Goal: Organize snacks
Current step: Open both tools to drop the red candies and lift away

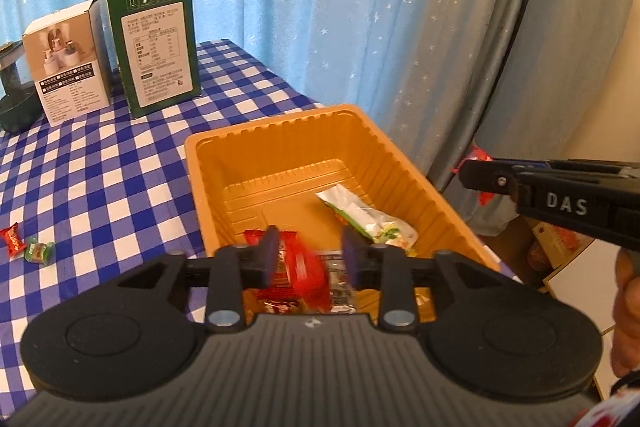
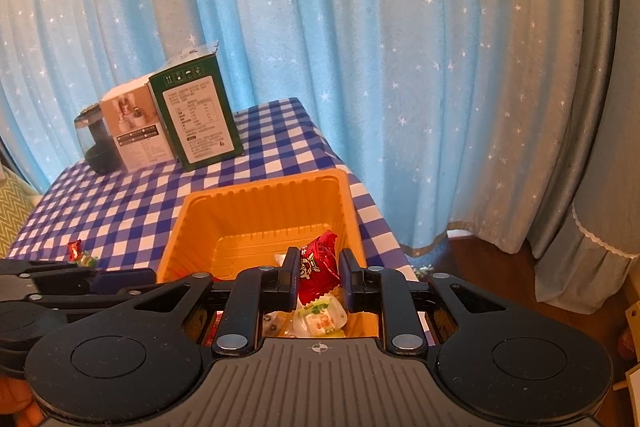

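Note:
An orange plastic tray [image 1: 288, 131] stands on the blue checked table; it also shows in the right wrist view [image 2: 260, 199]. A white-green snack packet [image 1: 368, 219] and other wrappers lie inside. My left gripper [image 1: 310, 255] hovers over the tray's near end, open, with a blurred red packet [image 1: 306, 269] dropping between its fingers. My right gripper [image 2: 320, 273] is over the tray, fingers close around a red packet [image 2: 320, 259]; from the left wrist view it [image 1: 480, 175] reaches in from the right. Two small candies [image 1: 28, 247] lie on the cloth at left, also seen small in the right view [image 2: 82, 255].
A green carton [image 1: 156, 47] and a white carton [image 1: 68, 63] stand at the table's far side, with a dark appliance [image 1: 12, 95] beside them. Star-patterned blue curtains [image 1: 320, 7] hang behind. The table edge runs just right of the tray.

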